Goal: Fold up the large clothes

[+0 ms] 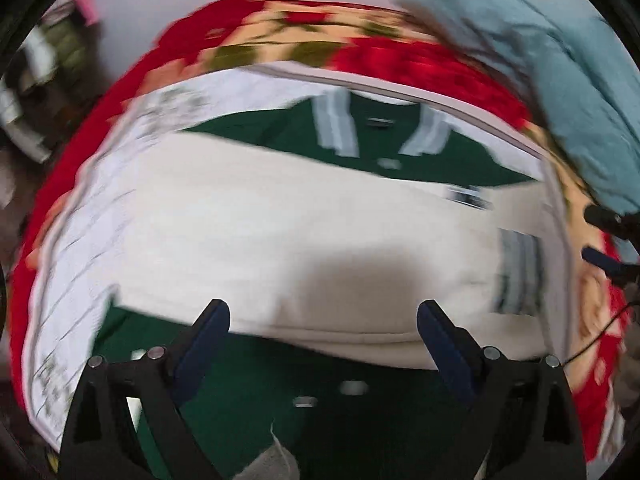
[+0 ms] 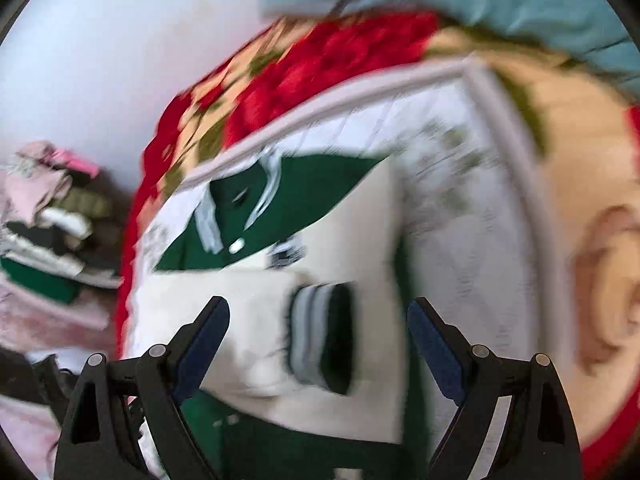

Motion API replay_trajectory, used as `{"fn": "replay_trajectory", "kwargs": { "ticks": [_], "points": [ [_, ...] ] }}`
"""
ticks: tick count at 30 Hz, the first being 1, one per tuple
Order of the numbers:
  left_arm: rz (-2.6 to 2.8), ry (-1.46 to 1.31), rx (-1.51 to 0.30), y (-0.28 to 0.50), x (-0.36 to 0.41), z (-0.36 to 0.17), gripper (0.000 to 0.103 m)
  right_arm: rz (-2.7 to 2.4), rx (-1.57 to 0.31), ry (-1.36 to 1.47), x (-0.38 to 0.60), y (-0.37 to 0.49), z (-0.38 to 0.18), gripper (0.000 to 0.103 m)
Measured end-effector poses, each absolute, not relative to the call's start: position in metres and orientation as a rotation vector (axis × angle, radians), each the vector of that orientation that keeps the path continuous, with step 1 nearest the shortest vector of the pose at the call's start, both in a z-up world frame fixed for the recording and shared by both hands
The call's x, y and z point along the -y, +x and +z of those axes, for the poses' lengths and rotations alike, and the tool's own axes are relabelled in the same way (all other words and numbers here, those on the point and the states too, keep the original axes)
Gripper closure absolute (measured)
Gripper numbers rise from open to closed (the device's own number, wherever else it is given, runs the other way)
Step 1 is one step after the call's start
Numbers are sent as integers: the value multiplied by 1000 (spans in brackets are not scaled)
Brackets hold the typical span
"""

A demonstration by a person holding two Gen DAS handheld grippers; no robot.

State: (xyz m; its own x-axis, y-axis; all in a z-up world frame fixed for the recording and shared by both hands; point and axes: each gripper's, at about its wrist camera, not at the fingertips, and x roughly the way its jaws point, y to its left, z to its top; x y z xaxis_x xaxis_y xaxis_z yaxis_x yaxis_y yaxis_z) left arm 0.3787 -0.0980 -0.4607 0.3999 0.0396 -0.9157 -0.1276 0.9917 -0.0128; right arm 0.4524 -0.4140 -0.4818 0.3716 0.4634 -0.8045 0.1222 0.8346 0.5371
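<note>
Left wrist: blurred green-and-cream jacket (image 1: 280,216), quilted mat (image 1: 80,240).

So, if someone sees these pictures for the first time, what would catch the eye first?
Probably the green and cream jacket, spread on a white quilted mat in the middle. Around it lies a bright red floral blanket, with a pale blue cloth at the upper right.
</note>
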Motion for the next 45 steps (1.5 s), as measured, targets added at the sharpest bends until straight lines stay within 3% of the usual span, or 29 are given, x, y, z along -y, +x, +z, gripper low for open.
{"fn": "replay_trajectory", "kwargs": {
  "ticks": [1, 3, 4, 5, 8, 11, 17, 23, 31, 32, 35, 40, 45],
  "points": [
    [152, -76, -1151, 378, 88, -462, 7, 260, -1231, 589, 404, 460, -493, 11],
    [248, -52, -1167, 379, 65, -472, 7, 298, -1314, 605, 383, 469, -515, 31],
    [281, -51, -1177, 380, 55, -475, 7, 295, -1354, 589, 374, 472, -525, 31],
    [322, -55, -1185, 380, 43, -479, 7, 264, -1395, 535, 362, 475, -536, 40],
    [385, -41, -1188, 380, 23, -483, 7, 220, -1461, 443, 340, 476, -555, 92],
    [417, -15, -1178, 378, 11, -482, 7, 146, -1407, 415, 335, 467, -549, 99],
    [425, -1, -1178, 372, -3, -479, 7, -72, -1283, 475, 374, 443, -511, 100],
    [379, 29, -1233, 359, 3, -483, 7, -24, -1389, 490, 384, 443, -521, 95],
    [276, 104, -1382, 293, 18, -492, 7, 180, -1463, 362, 303, 369, -488, 92],
    [266, 116, -1400, 286, 19, -495, 7, 210, -1506, 374, 286, 355, -493, 85],
    [235, 157, -1458, 260, 20, -505, 7, 270, -1635, 416, 240, 315, -515, 49],
    [171, 298, -1502, 231, 25, -544, 7, 302, -1810, 440, 173, 256, -563, 47],
    [137, 248, -1572, 219, 17, -574, 7, 222, -1910, 330, 133, 220, -607, 47]
  ]
}}
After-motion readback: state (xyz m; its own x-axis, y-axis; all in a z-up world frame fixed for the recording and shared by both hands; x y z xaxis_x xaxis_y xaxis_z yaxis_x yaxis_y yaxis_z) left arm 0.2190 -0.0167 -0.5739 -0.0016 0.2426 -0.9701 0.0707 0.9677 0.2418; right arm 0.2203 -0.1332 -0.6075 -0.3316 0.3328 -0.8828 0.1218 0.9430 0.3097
